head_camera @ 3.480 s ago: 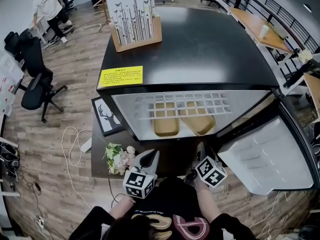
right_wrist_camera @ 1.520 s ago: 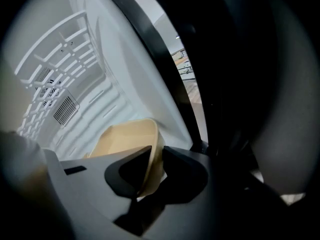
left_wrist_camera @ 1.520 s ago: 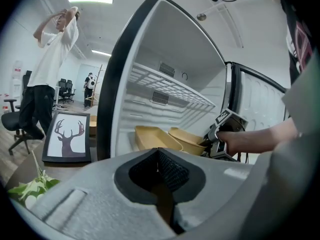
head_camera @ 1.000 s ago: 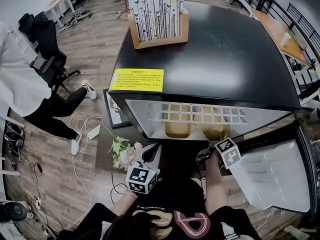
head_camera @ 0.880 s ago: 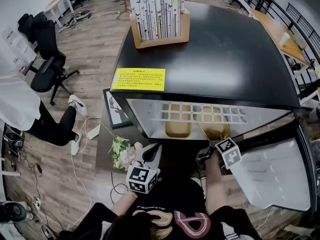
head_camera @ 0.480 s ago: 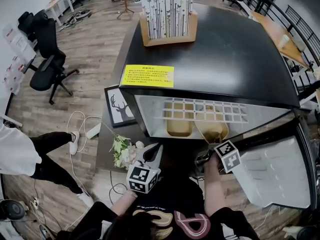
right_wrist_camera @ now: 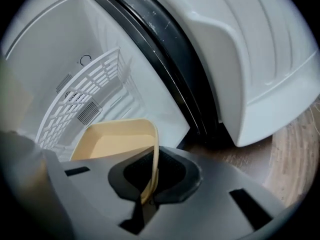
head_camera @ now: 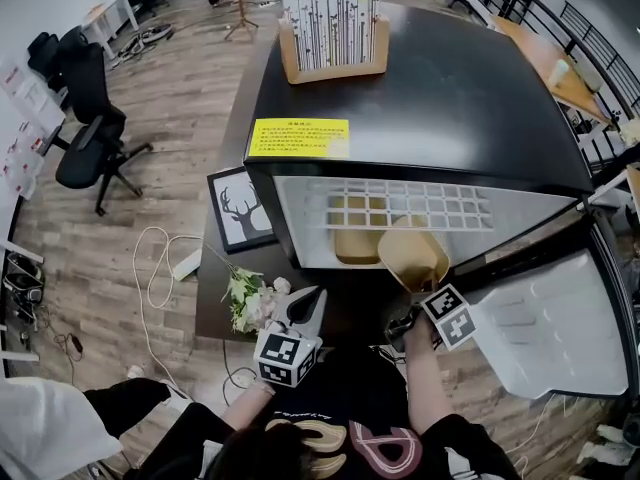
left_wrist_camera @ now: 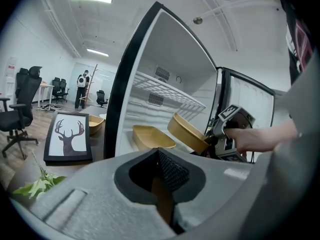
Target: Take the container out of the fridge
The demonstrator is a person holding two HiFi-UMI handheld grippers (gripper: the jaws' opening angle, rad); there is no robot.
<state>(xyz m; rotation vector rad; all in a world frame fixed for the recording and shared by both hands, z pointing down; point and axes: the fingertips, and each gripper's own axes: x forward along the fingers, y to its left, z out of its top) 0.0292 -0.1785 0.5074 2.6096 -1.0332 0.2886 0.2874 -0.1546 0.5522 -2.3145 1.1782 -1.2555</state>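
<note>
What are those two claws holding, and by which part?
The right claw pinches the tan container by its thin rim at the near edge. The left claw is shut and holds nothing.

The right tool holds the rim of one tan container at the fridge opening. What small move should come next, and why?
Probably pull the container straight back, out of the fridge: the right tool is shut on its near rim, it is tilted, and its far end seems to lie under the wire shelf.
</note>
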